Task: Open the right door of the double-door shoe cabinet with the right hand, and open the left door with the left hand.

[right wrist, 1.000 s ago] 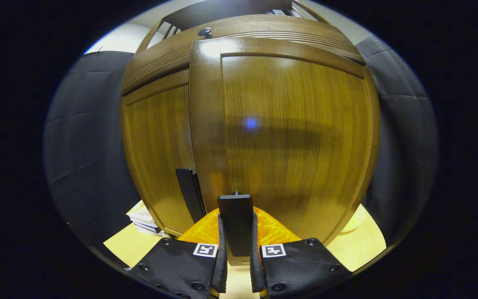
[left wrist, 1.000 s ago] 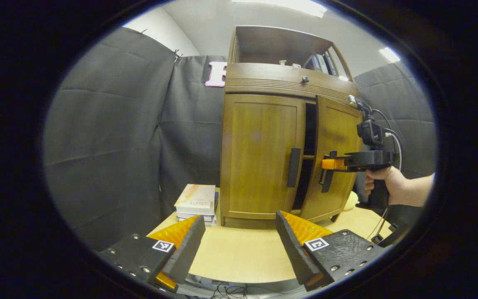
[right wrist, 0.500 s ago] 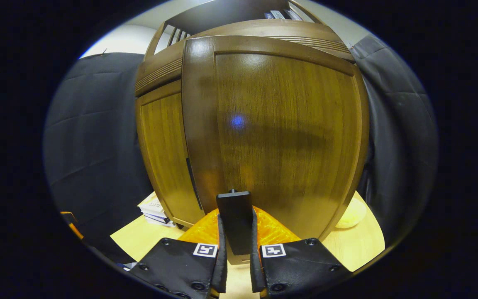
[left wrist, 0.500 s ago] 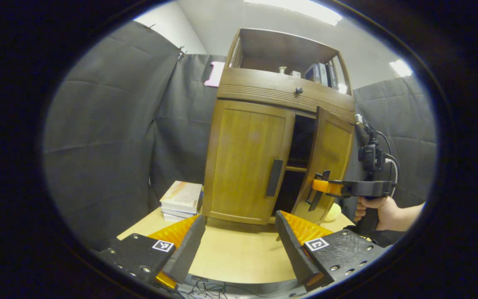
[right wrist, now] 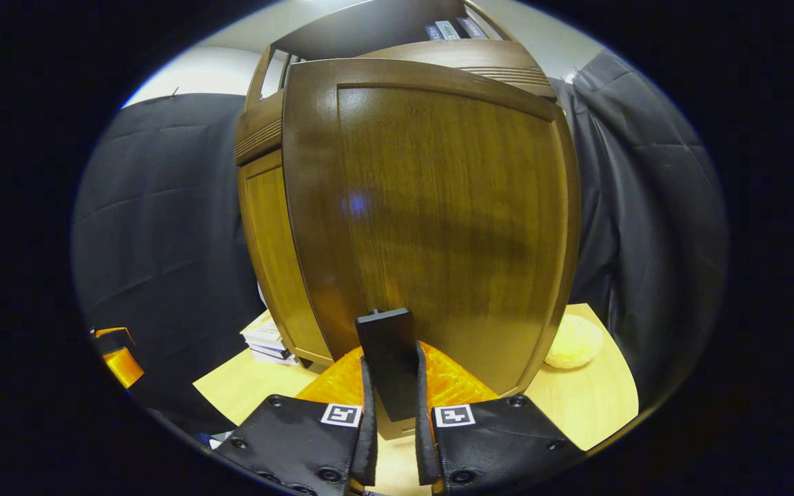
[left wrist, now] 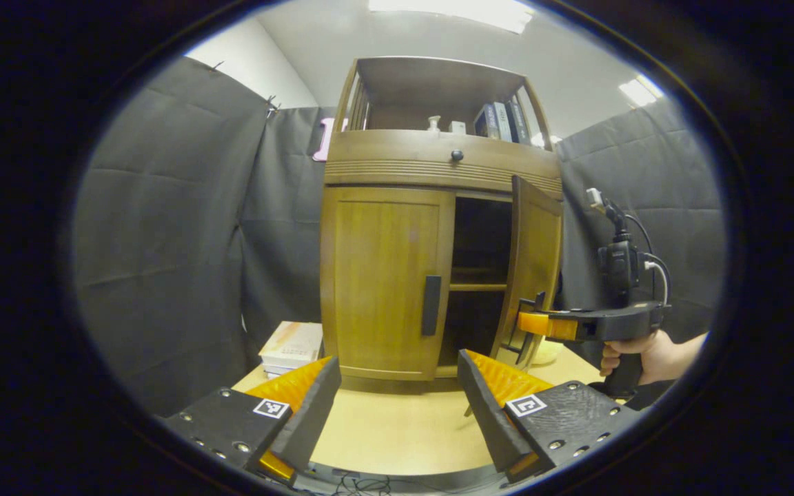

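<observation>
Swinging that right door is going fine: your right hand-held gripper is clamped on its black handle, both fingers pressing the bar's sides, and from the left gripper view the door stands well open off the cabinet with the dark inside and a shelf showing. The cabinet sits on the worktop, with a stack of books just beside its left side.

Handling-wise, I'd guess this is a stiff, solid wood door on hinges, not heavy to move but it only goes along its arc. So pull round with the hinge rather than straight back, or the smooth bar may slip out of the pads. The glossy finish looks slick, so don't bother with the panel edge; the handle's the only decent hold.

Your left hand-held gripper has its fingers wide apart with nothing between them, hanging low over the worktop, well short of the left door. That door looks fully closed. Its handle is a vertical black bar near the inner edge, next to the open gap. Take it mid-bar, one finger on each side, same as the right one. The cabinet seems tall and loaded up top, so a gentle pull is probably safer than a yank.
</observation>
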Tool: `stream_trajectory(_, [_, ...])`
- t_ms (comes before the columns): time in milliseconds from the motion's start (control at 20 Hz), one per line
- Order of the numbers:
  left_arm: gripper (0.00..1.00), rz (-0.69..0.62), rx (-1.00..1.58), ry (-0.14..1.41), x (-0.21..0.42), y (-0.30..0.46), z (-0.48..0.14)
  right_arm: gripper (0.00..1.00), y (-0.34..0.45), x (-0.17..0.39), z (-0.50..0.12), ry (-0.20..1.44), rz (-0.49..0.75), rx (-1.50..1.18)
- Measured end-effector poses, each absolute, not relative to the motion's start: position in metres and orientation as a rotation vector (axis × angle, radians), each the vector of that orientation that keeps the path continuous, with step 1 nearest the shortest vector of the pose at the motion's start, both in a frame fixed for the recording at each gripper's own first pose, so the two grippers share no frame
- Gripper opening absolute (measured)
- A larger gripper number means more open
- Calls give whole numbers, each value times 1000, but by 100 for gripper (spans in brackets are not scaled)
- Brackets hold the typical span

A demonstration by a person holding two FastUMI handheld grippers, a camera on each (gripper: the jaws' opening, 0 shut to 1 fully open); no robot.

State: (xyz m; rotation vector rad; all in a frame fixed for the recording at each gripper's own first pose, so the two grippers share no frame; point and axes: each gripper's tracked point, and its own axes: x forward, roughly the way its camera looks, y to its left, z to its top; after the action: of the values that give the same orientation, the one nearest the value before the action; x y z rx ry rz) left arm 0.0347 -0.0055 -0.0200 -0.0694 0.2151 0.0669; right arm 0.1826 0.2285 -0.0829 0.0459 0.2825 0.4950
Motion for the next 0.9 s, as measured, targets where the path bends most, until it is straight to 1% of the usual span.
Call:
stream_trajectory(100, [99,58,-72,213,44,-3,-19,25,228,183,-82,290,489,61])
stream_trajectory(150, [96,46,-74,215,45,-2,-19,25,228,183,-83,293,487,72])
stream_trajectory(300, [99,19,-58,207,57,1,-16,24,227,182,-80,302,486,97])
stream_trajectory(400, [99,9,-35,204,61,-2,-15,23,225,181,-75,306,484,100])
stream_trajectory(450, [99,0,-28,203,62,-3,-15,24,225,181,-74,307,482,101])
stream_trajectory(500, [98,-6,-23,203,64,-3,-15,23,226,182,-76,308,481,102])
stream_trajectory(600, [96,-16,-19,204,68,-4,-15,24,225,182,-75,308,476,108])
stream_trajectory(750, [99,-23,-23,201,78,-5,-12,23,222,181,-72,313,466,114])
stream_trajectory(900, [98,-26,-36,197,88,-7,-9,23,223,181,-72,316,458,144])
